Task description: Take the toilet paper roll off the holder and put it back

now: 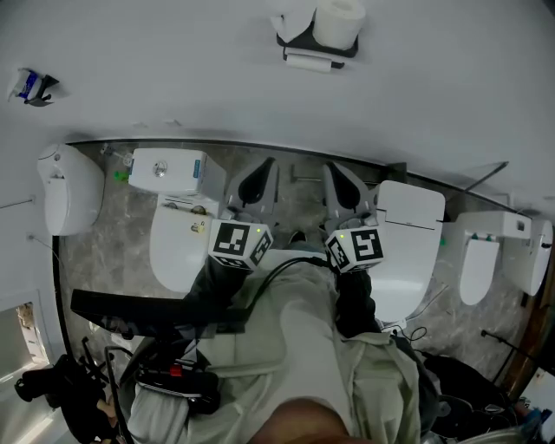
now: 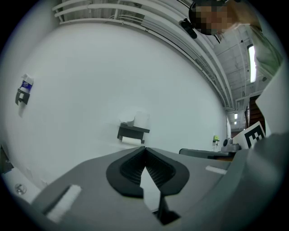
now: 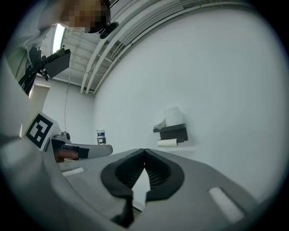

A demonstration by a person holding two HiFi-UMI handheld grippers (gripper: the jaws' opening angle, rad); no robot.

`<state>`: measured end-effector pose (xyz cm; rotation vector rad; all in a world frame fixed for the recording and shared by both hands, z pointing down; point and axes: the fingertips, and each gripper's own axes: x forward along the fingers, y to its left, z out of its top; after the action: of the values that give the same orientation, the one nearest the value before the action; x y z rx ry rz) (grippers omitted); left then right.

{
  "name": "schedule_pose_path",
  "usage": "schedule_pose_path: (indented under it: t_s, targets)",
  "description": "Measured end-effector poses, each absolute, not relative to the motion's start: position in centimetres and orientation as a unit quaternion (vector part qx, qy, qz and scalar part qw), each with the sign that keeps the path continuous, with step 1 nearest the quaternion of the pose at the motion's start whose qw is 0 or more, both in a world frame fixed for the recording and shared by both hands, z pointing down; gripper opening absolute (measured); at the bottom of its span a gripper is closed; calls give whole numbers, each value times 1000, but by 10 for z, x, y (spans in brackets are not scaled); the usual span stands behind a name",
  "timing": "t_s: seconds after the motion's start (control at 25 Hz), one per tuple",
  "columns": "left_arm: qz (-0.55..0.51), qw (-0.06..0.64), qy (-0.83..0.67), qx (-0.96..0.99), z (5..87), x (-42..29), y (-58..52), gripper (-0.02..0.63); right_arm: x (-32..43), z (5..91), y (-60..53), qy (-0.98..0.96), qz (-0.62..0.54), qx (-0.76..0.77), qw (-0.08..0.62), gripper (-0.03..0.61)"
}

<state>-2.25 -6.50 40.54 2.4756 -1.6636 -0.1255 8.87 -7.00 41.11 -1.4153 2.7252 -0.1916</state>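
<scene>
A dark wall holder (image 1: 316, 43) hangs high on the white wall, with a toilet paper roll (image 1: 308, 62) on its bar below and a spare roll (image 1: 338, 22) standing on its shelf. My left gripper (image 1: 265, 166) and right gripper (image 1: 335, 172) are side by side, pointing level at the wall, well short of the holder. In the left gripper view the holder (image 2: 132, 131) and its roll (image 2: 132, 141) lie straight beyond the left gripper (image 2: 144, 148), whose jaws meet at the tips with nothing between them. The right gripper (image 3: 144, 150) is likewise shut and empty, with the holder (image 3: 171, 132) up to its right.
White toilets (image 1: 178, 238) (image 1: 408, 243) stand on the marbled floor along the wall under my grippers, with more fixtures at far left (image 1: 65, 186) and far right (image 1: 486, 260). A small blue-and-white item (image 1: 30, 85) is fixed to the wall at left.
</scene>
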Motion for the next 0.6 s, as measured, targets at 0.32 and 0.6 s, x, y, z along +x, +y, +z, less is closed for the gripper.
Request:
schedule_pose_path:
  t_s: [0.32,0.6]
  targets:
    - [-37,89,-535,839,408,-33,-77,8,79,416,-76,873,-69,-482,25,2]
    - [-34,90,-524,846,409,-49,-89,8,78,409,-84,852,-25,-523,26,2]
